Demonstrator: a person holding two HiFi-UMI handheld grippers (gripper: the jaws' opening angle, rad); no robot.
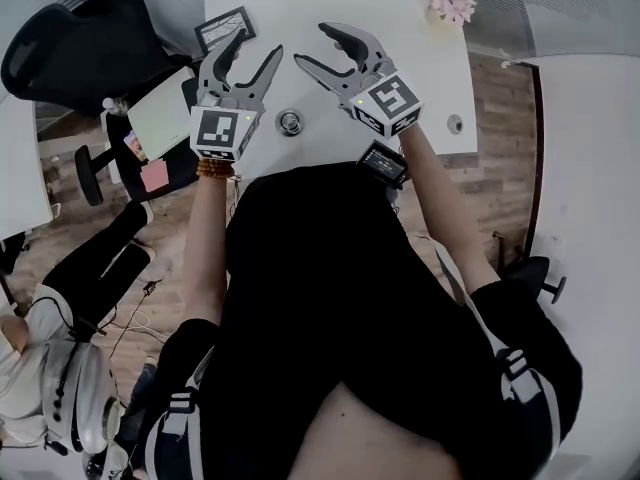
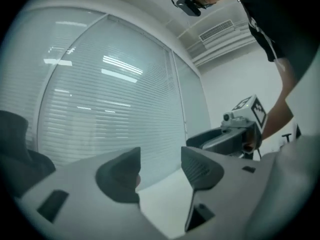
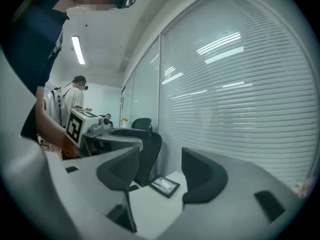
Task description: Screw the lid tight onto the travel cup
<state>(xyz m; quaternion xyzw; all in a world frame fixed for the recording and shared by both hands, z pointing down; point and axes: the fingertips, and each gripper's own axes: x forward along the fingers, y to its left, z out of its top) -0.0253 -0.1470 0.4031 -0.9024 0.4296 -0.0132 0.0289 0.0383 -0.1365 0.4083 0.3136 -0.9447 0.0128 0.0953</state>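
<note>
Wide and empty: left tongs [image 1: 261, 40] and right tongs [image 1: 310, 43], level above the white surface [image 1: 300, 8]. No travel cup or lid identifiable; only a small round metal piece [image 1: 290, 122] lies below. Risk: a blind descent knocks it away.

A white table [image 1: 330, 28] stands far ahead. A picture frame [image 1: 224, 30] lies near its far left corner. Pink flowers [image 1: 450, 3] sit at its far right corner. A black chair [image 1: 85, 48] stands left of the table. Blinds [image 3: 240, 84] cover the big window.
</note>
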